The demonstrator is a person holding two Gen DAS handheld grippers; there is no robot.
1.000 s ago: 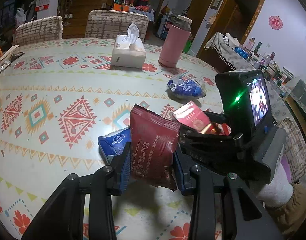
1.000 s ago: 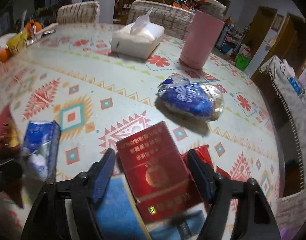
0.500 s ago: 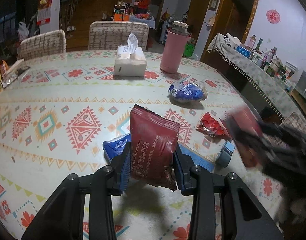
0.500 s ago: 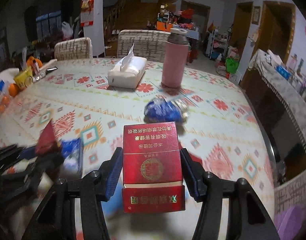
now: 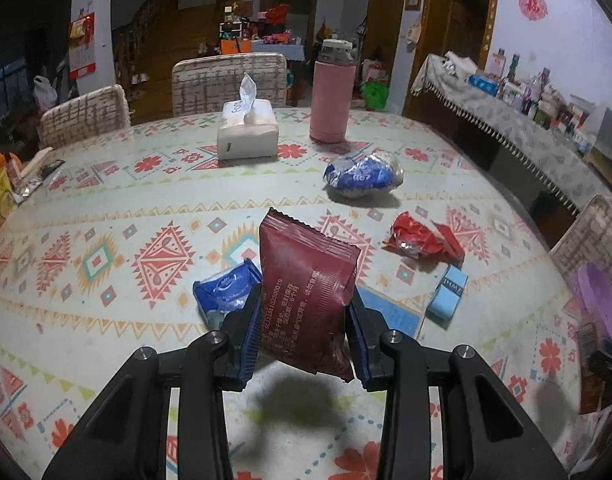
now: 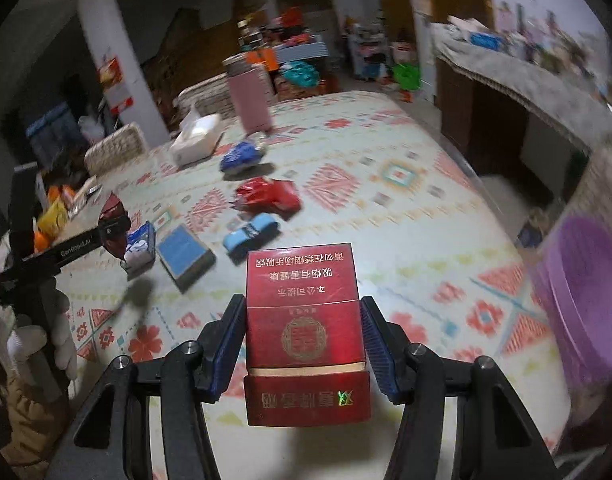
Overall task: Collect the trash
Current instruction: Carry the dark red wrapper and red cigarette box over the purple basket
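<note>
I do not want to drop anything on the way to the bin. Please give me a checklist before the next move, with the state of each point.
1. Left gripper shut on the dark red snack packet: ok.
2. Right gripper shut on the red cigarette box: ok.
3. Cigarette box lid closed: not ok, a gap shows.
4. Purple bin in view near the table edge: ok.
5. Bin has room inside: cannot tell.
6. Table cleared of trash: not ok, the red wrapper and blue wrapper remain.

A dark red snack packet (image 5: 307, 292) is held upright above the table. A red cigarette pack (image 6: 304, 328), lid ajar, is gripped. Crumpled red (image 5: 421, 238) and blue (image 5: 361, 178) wrappers lie behind.
</note>
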